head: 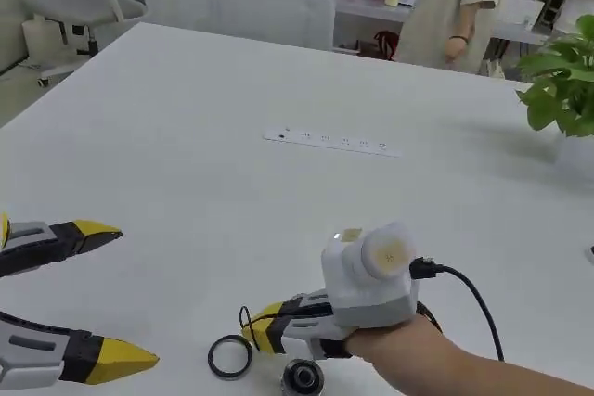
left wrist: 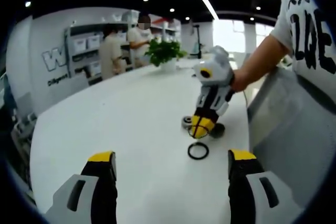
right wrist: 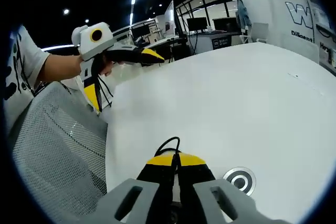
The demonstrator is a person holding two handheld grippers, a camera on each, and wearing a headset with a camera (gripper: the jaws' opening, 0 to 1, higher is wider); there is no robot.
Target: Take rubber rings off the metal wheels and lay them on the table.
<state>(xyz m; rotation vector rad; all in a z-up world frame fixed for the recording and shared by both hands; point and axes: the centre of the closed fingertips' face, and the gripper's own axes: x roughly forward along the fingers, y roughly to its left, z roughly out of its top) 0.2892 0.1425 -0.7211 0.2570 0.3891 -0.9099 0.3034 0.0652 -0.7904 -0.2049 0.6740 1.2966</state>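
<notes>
- right gripper (right wrist: 176,157) pinches a rubber ring (right wrist: 169,140); a weak grip may let it spring away;
- left gripper (left wrist: 171,158) gapes empty; the loose metal wheel (head: 303,377) could roll.

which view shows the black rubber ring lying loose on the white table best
The left gripper view: the black rubber ring lies whole and unobstructed on the white table. The head view shows it near its bottom edge, beside the right gripper.

I count two grippers, the left gripper (head: 139,294) and the right gripper (head: 249,329). Two wheels: a silver wheel (right wrist: 240,179) and a dark-rimmed wheel (head: 303,377). Two rubber rings: the flat ring (head: 229,357) and the pinched ring (right wrist: 169,139). One power strip (head: 331,141), one potted plant (head: 561,81).
</notes>
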